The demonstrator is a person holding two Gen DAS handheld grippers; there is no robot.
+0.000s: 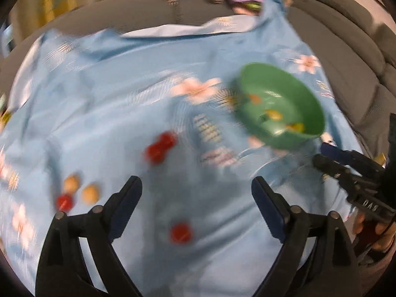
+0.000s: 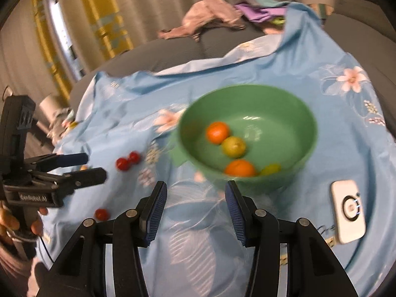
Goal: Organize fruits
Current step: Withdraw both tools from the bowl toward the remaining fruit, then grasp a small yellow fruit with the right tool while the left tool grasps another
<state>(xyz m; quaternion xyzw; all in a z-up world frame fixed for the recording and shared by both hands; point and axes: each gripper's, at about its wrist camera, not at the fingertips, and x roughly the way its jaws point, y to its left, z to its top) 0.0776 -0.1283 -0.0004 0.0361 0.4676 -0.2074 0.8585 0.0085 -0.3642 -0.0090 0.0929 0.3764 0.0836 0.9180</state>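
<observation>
**Red Fruit Waits in Front of the Left Fingers**

While four fruits already sit in the green bowl (image 2: 247,133), more small ones lie loose on the blue flowered cloth (image 1: 99,99). The bowl holds two orange fruits (image 2: 217,132) and two yellow-green ones (image 2: 233,146).

The left gripper (image 1: 196,188) has its fingers spread wide and holds nothing. One red fruit (image 1: 181,232) lies on the cloth just ahead of it, between the two fingers and a little toward the left one. It is round, so it has no long side to line up with. A red pair (image 1: 160,148) lies farther ahead. Two tan fruits (image 1: 90,193) and another red one (image 1: 64,202) lie off to the left.

The right gripper (image 2: 195,193) is spread apart too, and empty. It points at the near wall of the bowl. All the loose fruit lies on the left side, so the left gripper looks like the nearer one for the next pick. The bowl is up and to its right.

The cloth is wrinkled and covers a gray sofa (image 2: 173,49), so a round fruit might roll. A white device (image 2: 349,210) lies on the cloth right of the bowl. Crumpled clothes (image 2: 210,14) sit behind, before curtains (image 2: 148,0). The left view is blurry.
</observation>
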